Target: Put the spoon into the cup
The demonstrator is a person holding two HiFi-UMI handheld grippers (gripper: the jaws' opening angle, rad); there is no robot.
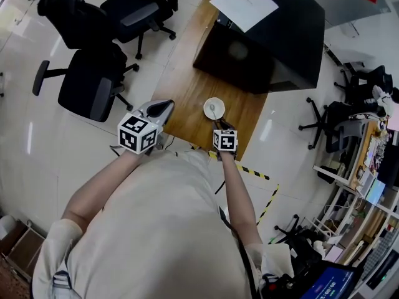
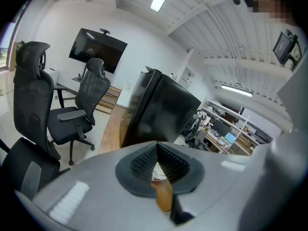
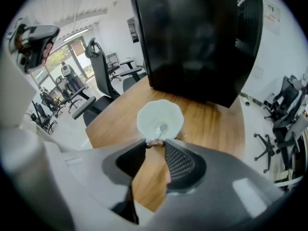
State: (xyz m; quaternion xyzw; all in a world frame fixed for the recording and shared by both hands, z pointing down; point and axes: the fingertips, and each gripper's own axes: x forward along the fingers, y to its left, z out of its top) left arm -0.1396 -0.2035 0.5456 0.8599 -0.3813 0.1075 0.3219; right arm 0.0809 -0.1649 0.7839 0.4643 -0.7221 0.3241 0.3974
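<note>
White scalloped cup (image 3: 160, 117) held the brown-handled spoon (image 3: 161, 128) bowl-down; right gripper (image 3: 155, 144) fingers (image 3: 180, 160) pinched its handle, probably needing only release; left gripper (image 2: 156, 146) fingers pressed together.

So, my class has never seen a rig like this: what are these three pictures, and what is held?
No robot: a person wears a head camera and holds a two-jaw gripper in each hand. One picture looks down from the head; the others look along each gripper's jaws. On the wooden table stand a white cup and a large black box. The right gripper pinches the brown end of the spoon, whose bowl lies in the cup. The left gripper is shut and empty.
</note>
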